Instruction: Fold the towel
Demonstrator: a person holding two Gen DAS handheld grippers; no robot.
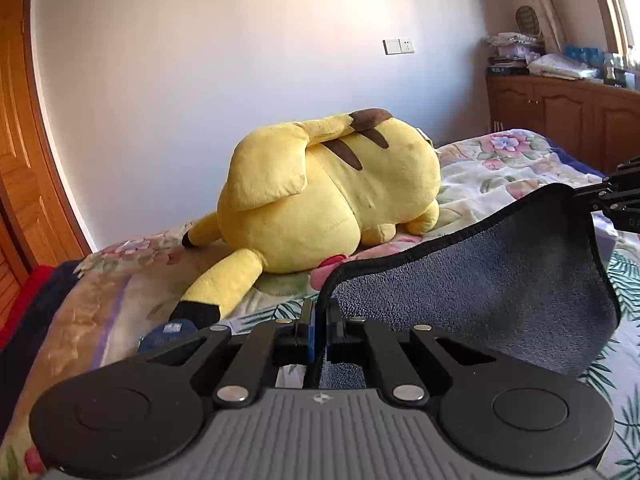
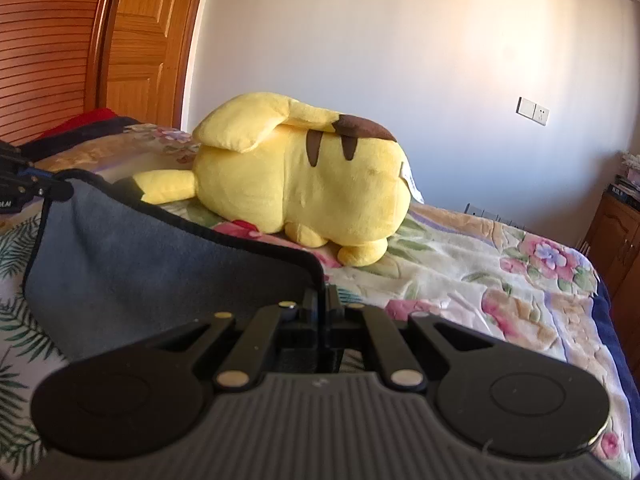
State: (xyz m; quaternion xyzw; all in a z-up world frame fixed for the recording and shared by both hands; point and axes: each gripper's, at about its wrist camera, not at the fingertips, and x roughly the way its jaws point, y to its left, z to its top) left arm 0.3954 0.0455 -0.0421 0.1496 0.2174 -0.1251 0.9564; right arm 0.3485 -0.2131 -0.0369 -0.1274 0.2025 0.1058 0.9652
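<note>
On my left wrist feed, the wooden door [image 1: 20, 128] fills the 9 o'clock edge, with a red and dark blue bundle [image 1: 32, 292] low beside it at the bed's end. My left gripper [image 1: 319, 332] sits at 6 o'clock, its jaws pressed together on one corner of the grey towel [image 1: 480, 280], whose black-bound edge rises out from between them. The towel hangs in the air above the bed [image 1: 500, 168] and stretches toward 3 o'clock, where my right gripper [image 1: 588, 200] pinches the other top corner. Behind the towel, at centre, a yellow plush toy [image 1: 320, 200] lies on the floral bedspread, its dark-tipped ears toward 7 o'clock. A wall switch [image 1: 398, 45] shows at 1 o'clock, and a wooden cabinet [image 1: 560, 112] with piled items stands at 2 o'clock.

On my right wrist feed, the left gripper [image 2: 60, 190] comes in at 9 o'clock holding its towel corner. The towel [image 2: 140, 264] sags from there down to 6 o'clock, where my right gripper [image 2: 323, 312] is clamped shut on the near corner. The slatted door [image 2: 48, 40] sits at 10 o'clock, the plush toy [image 2: 300, 192] at centre just beyond the towel's upper edge, and the floral bed [image 2: 480, 272] runs out toward 4 o'clock.
</note>
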